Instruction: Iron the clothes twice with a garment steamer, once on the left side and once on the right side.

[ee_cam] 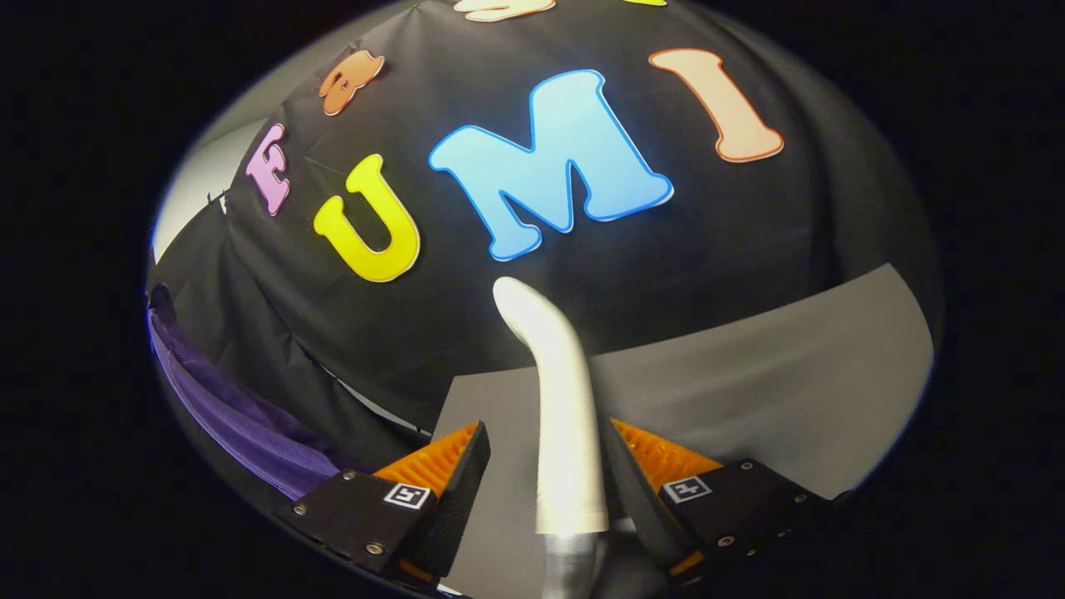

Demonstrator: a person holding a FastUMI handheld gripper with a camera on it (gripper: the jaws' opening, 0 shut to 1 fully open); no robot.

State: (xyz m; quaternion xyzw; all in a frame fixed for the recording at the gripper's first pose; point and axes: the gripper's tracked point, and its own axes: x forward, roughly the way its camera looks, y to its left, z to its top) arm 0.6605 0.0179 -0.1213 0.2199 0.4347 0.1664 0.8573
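The gripper [545,466] points forward over a grey tabletop [749,399], and a white garment steamer [559,416] stands up between its two fingers. The steamer's smooth white body rises toward 12 o'clock from the gap between the fingers, then bends near its rounded top toward 11 o'clock, where the tip ends against the black cloth wall [666,274]. Below the white body, at 6 o'clock, a short silver-grey section continues down out of sight.

The fingers are spread apart rather than pressed together. The right finger [657,462], at 3 o'clock of the steamer, lies right against the white body and seems to touch it. The left finger [441,470], at 9 o'clock of the steamer, stands clear of it with a strip of grey tabletop showing in between. Whether the steamer is truly pinched cannot be told, since only one finger meets it.

A purple garment [225,408] hangs well apart from the steamer, out at 9 o'clock beyond the left finger, its ribbed fabric draped beside the folds of the black cloth wall. The grey tabletop spreads from the fingers toward 3 o'clock, up to the foot of the wall.
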